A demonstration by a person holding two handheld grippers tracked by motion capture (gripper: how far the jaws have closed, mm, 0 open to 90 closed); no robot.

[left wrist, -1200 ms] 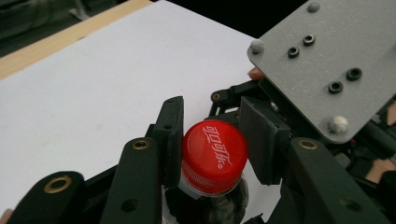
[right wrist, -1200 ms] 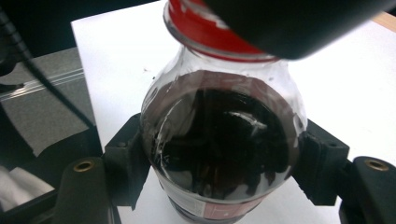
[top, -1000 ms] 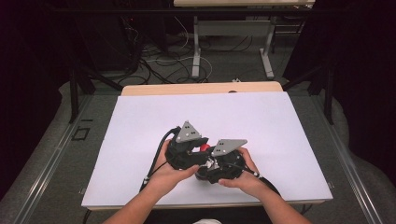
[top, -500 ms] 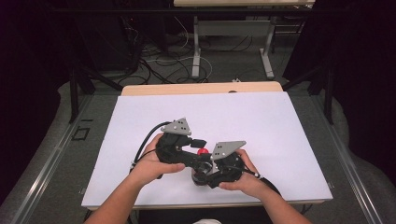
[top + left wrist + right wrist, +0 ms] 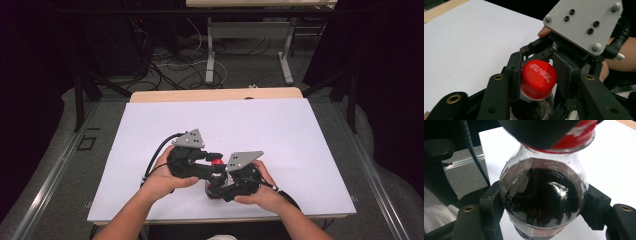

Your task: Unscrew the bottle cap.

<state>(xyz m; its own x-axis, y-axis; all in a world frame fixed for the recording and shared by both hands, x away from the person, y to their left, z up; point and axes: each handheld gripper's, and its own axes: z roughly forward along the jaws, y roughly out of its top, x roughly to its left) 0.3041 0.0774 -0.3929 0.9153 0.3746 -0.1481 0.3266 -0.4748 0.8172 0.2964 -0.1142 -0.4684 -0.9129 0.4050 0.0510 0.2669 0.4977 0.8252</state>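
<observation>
**Two hand-held grippers on one cola bottle**

We see a person's hands near the front edge of a white table, each holding a black gripper. The two grippers meet over a small bottle of dark cola. The right gripper has its jaws clamped on the bottle's rounded shoulder, one pad pressing each side of the clear plastic. The left gripper comes in from the other side; its jaws have just been closing and now clamp the red cap, a pad pressed to each side of it. In the high view, the cap shows as a red spot between the two grey plates. Cables trail back from both grippers towards the person.
</observation>
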